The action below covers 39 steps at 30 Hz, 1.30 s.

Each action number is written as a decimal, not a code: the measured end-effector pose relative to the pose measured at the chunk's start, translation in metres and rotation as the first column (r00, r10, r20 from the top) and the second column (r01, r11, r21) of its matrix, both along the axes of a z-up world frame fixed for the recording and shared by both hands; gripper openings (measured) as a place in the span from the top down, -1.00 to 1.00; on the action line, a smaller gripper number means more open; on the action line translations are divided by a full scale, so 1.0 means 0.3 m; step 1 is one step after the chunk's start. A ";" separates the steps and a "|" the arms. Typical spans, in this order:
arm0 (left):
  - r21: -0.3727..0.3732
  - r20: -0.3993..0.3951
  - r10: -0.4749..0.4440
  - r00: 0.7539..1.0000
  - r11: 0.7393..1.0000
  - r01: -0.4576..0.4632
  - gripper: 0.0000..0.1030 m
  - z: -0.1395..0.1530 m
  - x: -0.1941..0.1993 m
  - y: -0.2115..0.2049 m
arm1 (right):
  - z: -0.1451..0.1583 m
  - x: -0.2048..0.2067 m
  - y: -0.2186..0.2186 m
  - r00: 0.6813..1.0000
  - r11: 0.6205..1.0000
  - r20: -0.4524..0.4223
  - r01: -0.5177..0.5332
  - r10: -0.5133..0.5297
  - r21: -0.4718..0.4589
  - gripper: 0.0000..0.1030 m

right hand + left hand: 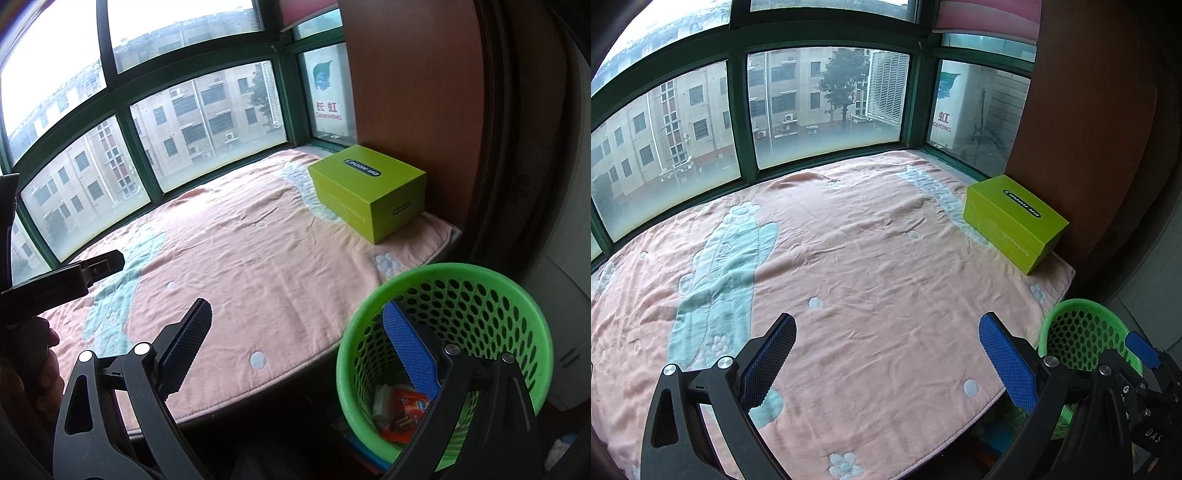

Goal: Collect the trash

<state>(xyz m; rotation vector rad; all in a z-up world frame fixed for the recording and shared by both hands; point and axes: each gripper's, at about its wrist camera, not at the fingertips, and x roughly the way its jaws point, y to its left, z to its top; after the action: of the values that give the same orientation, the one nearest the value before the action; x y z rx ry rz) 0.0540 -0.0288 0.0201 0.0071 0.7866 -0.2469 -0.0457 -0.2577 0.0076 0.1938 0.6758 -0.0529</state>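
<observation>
Below our right gripper [299, 347], jaws wide and empty, sits the green basket [369, 325] holding wrappers [406, 406]; our left gripper [886, 354], also wide, hovers farther away.

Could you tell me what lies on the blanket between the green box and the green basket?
Nothing but bare pink blanket, with one pale flower print at its edge, between the box and the basket; the right wrist view shows it best.
</observation>
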 end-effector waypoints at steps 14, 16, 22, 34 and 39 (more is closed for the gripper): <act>0.039 0.014 0.041 0.999 0.998 -0.042 -0.86 -0.004 0.010 0.032 | -0.008 0.029 0.040 0.999 0.999 -0.007 -0.037 0.038 0.010 -0.81; 0.042 0.012 0.044 0.999 0.998 -0.045 -0.86 -0.007 0.011 0.034 | -0.008 0.033 0.040 0.999 0.999 -0.008 -0.039 0.039 0.011 -0.81; 0.048 0.009 0.056 0.998 0.997 -0.057 -0.86 -0.012 0.013 0.039 | -0.014 0.041 0.045 0.999 0.999 -0.014 -0.046 0.046 0.015 -0.81; 0.056 0.002 0.072 0.997 0.996 -0.072 -0.86 -0.027 0.012 0.054 | -0.020 0.046 0.056 0.998 0.998 -0.015 -0.057 0.057 0.017 -0.81; 0.059 0.008 0.083 0.996 0.995 -0.084 -0.86 -0.029 0.009 0.061 | -0.020 0.046 0.056 0.998 0.998 -0.016 -0.057 0.058 0.018 -0.81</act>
<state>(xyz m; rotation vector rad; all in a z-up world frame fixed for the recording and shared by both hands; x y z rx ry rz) 0.0566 -0.0106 0.0115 0.0306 0.7871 -0.1441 -0.0318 -0.2408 0.0018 0.1911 0.6983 0.0067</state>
